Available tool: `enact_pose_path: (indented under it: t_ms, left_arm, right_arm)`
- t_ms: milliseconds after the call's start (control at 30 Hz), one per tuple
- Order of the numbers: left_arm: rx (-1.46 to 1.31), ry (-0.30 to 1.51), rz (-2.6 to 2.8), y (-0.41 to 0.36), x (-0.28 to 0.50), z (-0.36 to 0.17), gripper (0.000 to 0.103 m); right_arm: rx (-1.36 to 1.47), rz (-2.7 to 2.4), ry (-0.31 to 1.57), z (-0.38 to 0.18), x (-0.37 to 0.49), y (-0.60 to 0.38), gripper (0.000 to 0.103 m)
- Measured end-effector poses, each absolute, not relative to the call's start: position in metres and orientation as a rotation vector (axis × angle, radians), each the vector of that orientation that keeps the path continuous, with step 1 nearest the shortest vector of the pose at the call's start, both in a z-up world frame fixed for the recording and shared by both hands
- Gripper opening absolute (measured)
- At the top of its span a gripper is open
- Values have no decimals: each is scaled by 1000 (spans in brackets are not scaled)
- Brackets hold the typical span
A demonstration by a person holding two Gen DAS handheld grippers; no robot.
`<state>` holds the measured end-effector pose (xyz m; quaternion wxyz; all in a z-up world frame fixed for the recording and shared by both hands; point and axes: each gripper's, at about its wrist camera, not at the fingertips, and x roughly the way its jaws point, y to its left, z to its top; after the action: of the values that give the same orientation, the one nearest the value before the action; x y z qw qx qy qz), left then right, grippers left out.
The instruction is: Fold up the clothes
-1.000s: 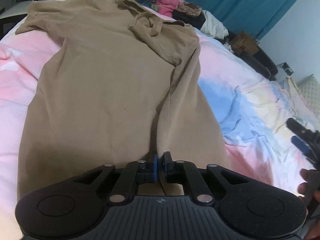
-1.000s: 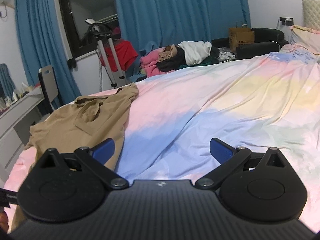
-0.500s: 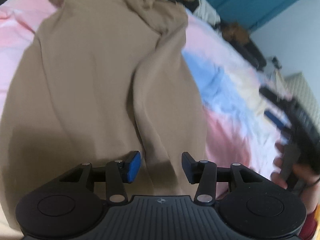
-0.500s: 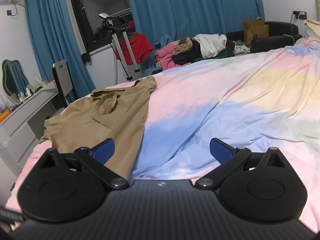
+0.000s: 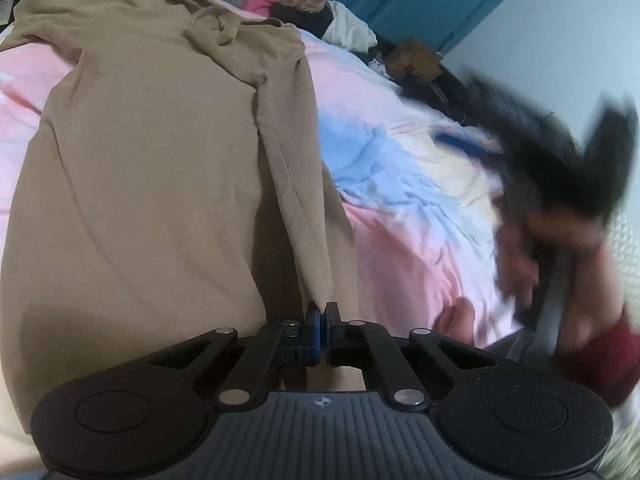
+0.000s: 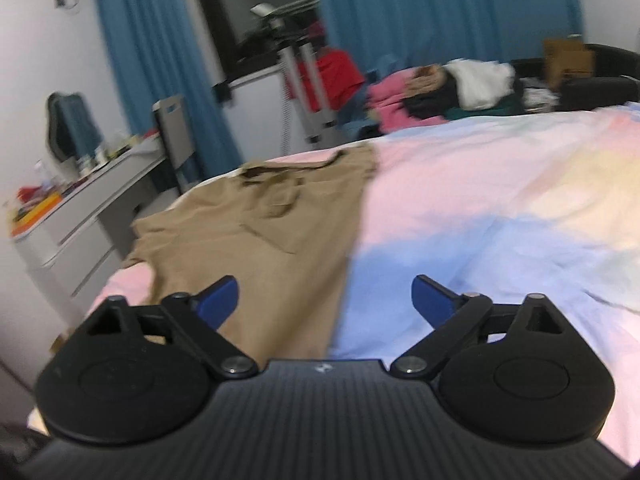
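Nearest the left wrist camera, the left gripper (image 5: 320, 318) has its blue pads pressed together on a raised ridge of the tan shirt (image 5: 152, 168), pinching the fabric near the hem on the shirt's right-hand side. From that pinch a long crease runs up the shirt toward the shoulder. The shirt lies spread on the bed (image 5: 400, 208), which wears a pastel sheet of pink, blue and yellow patches; the collar end points away from the camera and one sleeve is folded in over the chest.

To the right, the right gripper (image 5: 560, 152) shows only as a dark blur (motion-smeared) held in a hand (image 5: 560, 248) with a dark red sleeve (image 5: 612, 364). Its own camera shows the jaws wide apart and closing, with nothing between the pads; it hangs above the shirt's edge and the sheet.

Farther off, a pile of clothes (image 6: 440, 88) sits beyond the bed, before blue curtains (image 6: 440, 12), with a white desk (image 6: 80, 216) at the left.
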<state>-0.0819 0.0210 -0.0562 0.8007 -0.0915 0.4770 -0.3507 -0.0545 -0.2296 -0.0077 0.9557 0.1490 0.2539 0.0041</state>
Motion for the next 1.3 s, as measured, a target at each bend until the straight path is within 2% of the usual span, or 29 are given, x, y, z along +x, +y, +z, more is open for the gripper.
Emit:
enact_pose_path:
  t_ms: [67,300,367,500,567,600,667,700,967,1167,1267,1300]
  left_arm:
    - [-186,1017,-760,21,-86,-59,2]
    - [-248,1090,-763,35,-65,-85,2]
    - [-259,1108,-775,38,-59,-92,2]
    - [-284,1136,-791,40,-48,-100,2]
    - [-277,1146,-798,38,-46,-102,2]
    - [-272,1150,-799,37,-46,-103,2]
    - [-256,1153,-795,34,-45,-103,2]
    - [-249,1148,-800,33,-47,-102,2]
    - [-218,1173,-835,24,-50,-103,2]
    - [-200,1163,-831,22,-50,-103,3]
    - [-201,1127,-813,23,-46,-99,12]
    - [-191,1109,-802,24,-45,-96,21]
  right_arm:
    - [276,49,556,1,-23,-216,75]
    - [42,80,674,-19,112,-162,71]
    - [-48,63,700,-36,144,-149,60]
    - [-106,27,755,-69,185,-141,56]
    - [-87,16,792,-84,197,-142,43]
    - [-82,13,801,-90,201,-143,40]
    - [-104,1,770,-92,201,-141,10]
    - [-98,-9,755,-91,202,-140,6]
    - [-6,30,575,-64,201,-133,5]
    - [5,3,644,-90,211,-138,6]
    - [59,9,632,-82,206,-144,7]
    - [55,17,621,-76,200,-144,8]
